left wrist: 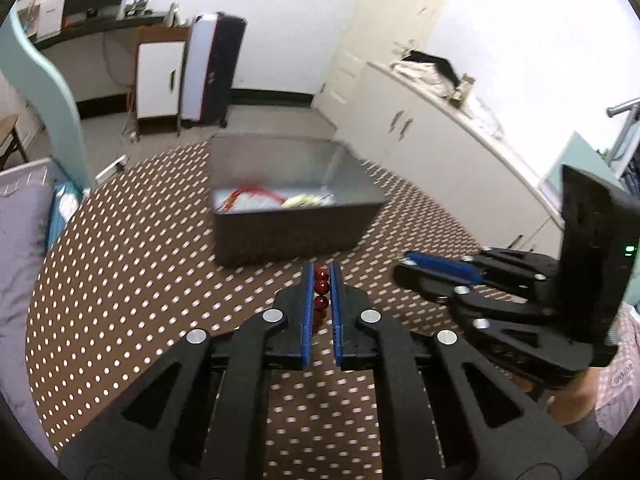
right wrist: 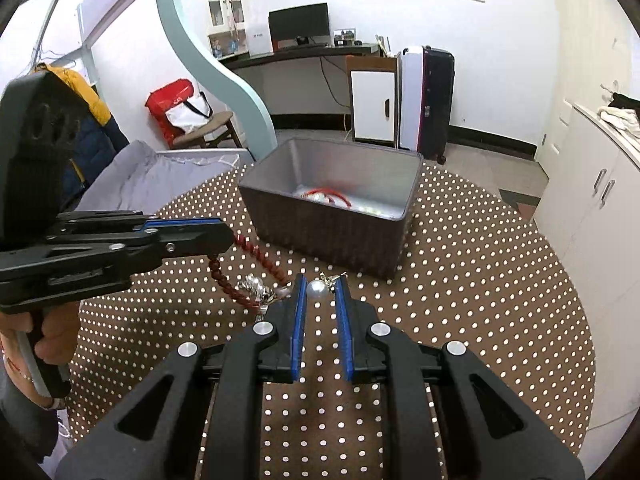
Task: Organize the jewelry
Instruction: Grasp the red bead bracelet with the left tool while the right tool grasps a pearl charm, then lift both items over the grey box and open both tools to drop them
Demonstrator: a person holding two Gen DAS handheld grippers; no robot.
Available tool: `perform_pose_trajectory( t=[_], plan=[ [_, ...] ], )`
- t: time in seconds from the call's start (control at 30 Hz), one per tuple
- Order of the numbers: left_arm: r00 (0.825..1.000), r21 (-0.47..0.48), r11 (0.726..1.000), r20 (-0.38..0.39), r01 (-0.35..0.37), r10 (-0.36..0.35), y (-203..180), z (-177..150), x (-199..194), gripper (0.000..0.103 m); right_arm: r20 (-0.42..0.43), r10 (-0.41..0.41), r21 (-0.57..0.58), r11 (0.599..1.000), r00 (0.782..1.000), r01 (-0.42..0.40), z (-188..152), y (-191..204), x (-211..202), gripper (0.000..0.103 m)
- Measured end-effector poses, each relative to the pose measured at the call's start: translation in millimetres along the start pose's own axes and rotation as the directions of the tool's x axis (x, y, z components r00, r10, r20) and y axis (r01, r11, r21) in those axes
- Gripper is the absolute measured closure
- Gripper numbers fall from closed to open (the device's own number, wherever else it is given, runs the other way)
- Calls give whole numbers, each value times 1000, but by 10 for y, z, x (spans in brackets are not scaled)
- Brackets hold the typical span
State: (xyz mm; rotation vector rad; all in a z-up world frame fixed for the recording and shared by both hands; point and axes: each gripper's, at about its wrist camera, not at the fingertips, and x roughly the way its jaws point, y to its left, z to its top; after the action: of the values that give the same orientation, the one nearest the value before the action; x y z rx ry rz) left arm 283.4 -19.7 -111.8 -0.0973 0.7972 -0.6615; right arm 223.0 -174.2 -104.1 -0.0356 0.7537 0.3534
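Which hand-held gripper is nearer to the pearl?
Right. The right hand-held gripper grips the pearl between its fingertips; the left hand-held gripper is off to the side, holding the red beads.

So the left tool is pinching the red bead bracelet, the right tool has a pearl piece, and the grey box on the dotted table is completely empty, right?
Not quite: the grey box is not empty. The right wrist view shows a red cord piece lying inside. The rest holds: the left tool pinches the red bead bracelet, and the right tool holds the pearl piece.
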Motion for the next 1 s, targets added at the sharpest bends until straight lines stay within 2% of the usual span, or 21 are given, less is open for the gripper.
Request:
perform_pose_trajectory(
  t=[0.27, 0.53, 0.8, 1.0],
  plan=[
    [998, 57, 998, 48, 24, -27, -263, 355, -70, 95, 52, 9, 13, 1000, 999, -10, 222, -83, -102, 90],
    [994, 85, 996, 105, -30, 21, -302, 751, -61, 95, 85, 25, 59, 998, 996, -30, 532, -253, -44, 90],
    [993, 75, 995, 105, -70, 62, -206, 986, 161, 95, 78, 17, 73, 997, 997, -23, 648, -297, 123, 90],
    [995, 56, 994, 31, -94, 92, -54, 916, 467, 95, 42, 19, 88, 996, 999, -23, 606, -327, 306, 90]
  ],
)
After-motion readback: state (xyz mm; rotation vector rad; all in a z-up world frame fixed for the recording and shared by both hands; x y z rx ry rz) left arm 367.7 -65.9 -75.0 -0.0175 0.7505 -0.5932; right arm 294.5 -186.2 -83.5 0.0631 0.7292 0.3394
